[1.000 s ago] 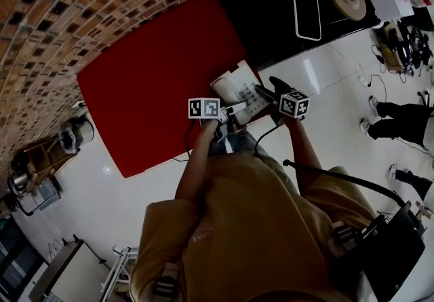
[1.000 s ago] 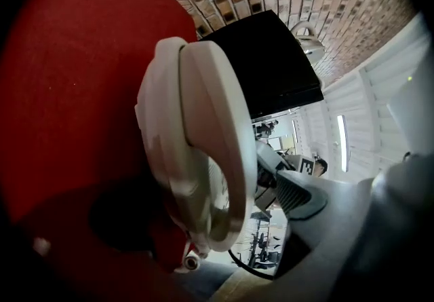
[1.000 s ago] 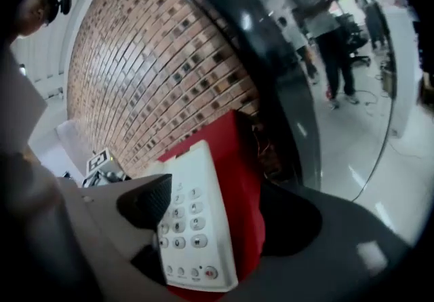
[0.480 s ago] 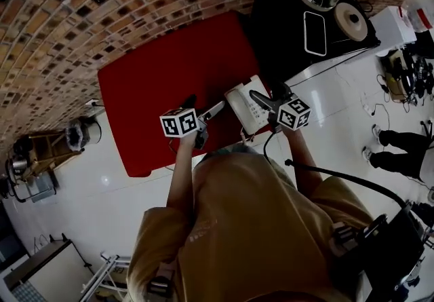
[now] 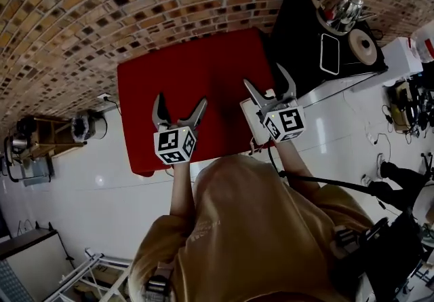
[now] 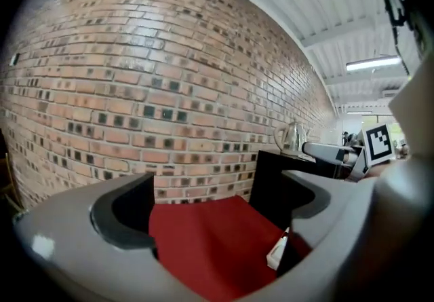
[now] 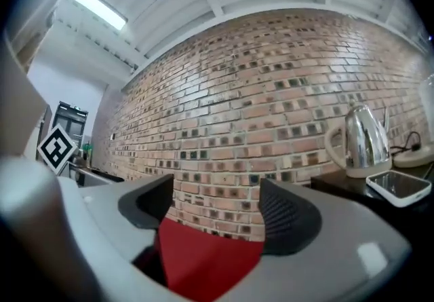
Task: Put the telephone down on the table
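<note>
The white telephone (image 5: 254, 124) lies on the red table (image 5: 196, 77) near its right front corner, partly hidden under my right gripper. One corner of it shows low in the left gripper view (image 6: 278, 253). My left gripper (image 5: 180, 107) is raised over the table's front part, jaws open and empty (image 6: 217, 205). My right gripper (image 5: 266, 82) is raised above the telephone, also open with nothing between its fingers (image 7: 217, 216). Both point roughly level at the brick wall (image 5: 135, 2), well apart from the telephone.
A black table (image 5: 305, 43) stands right of the red one, with a metal kettle (image 5: 339, 5), a flat phone-like device (image 5: 330, 54) and a round disc (image 5: 363, 46). White floor (image 5: 102, 178) lies around. A stand with clutter (image 5: 41, 144) is at the left.
Both grippers have lifted off the telephone and swung up toward the wall. The left jaws have opened. The telephone stays on the red table.
</note>
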Demonstrator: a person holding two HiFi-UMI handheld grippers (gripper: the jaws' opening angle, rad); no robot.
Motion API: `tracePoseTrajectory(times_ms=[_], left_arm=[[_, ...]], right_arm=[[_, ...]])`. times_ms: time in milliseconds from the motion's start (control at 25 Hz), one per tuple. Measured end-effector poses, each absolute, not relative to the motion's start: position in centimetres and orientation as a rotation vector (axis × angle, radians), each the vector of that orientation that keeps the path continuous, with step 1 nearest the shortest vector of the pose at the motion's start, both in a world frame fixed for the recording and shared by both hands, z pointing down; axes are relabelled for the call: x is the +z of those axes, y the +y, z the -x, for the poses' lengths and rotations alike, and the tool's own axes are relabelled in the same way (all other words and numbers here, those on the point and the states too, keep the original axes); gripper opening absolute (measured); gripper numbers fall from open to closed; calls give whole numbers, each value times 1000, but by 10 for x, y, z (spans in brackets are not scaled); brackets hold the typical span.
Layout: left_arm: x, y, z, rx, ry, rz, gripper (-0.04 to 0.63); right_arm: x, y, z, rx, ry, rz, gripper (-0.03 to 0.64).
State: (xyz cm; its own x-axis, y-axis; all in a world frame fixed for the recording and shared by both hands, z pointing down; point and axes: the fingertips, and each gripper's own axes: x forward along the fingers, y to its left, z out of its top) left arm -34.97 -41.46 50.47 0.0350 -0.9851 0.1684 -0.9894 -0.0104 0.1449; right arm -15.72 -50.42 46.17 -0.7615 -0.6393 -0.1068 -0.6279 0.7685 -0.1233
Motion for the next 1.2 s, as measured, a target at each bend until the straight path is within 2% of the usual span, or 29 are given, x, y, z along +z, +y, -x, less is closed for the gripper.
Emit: tracePoseTrajectory(times_ms=[160,400,1200], left_arm=[[493,-407,368,-68,-2086,-2062,586],[485,-393,380,-108,-2090,-2063,584],[472,-426,375,-55,-2067,-2116,581]], right_arm=[[466,-509,172,-2,2882,1059,387],[453,-506,175,-75,2841,1078,383],[457,-522,185,-93,2897,1119,382]])
